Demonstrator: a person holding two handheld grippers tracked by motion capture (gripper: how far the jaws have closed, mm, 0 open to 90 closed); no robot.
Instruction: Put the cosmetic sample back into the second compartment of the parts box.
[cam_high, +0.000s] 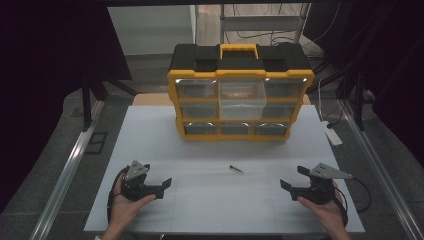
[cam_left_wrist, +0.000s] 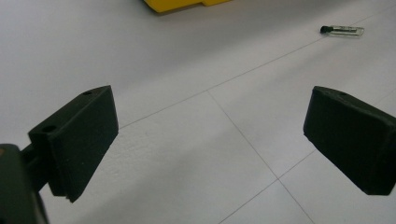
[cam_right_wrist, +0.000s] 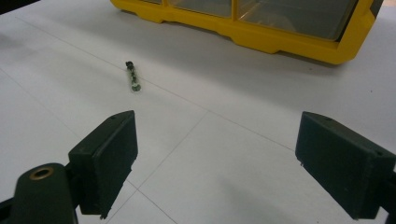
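Left gripper (cam_high: 161, 187) jaws apart, empty, right gripper (cam_high: 290, 188) jaws apart, empty, small vial (cam_high: 236, 169) lying between them on white table (cam_high: 200, 210), high view adds organizer's (cam_high: 240, 92) pulled-out centre drawer (cam_high: 243, 100).

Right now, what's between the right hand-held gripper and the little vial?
Nothing: just bare white table between the right hand-held gripper and the vial, seen in the right gripper view.
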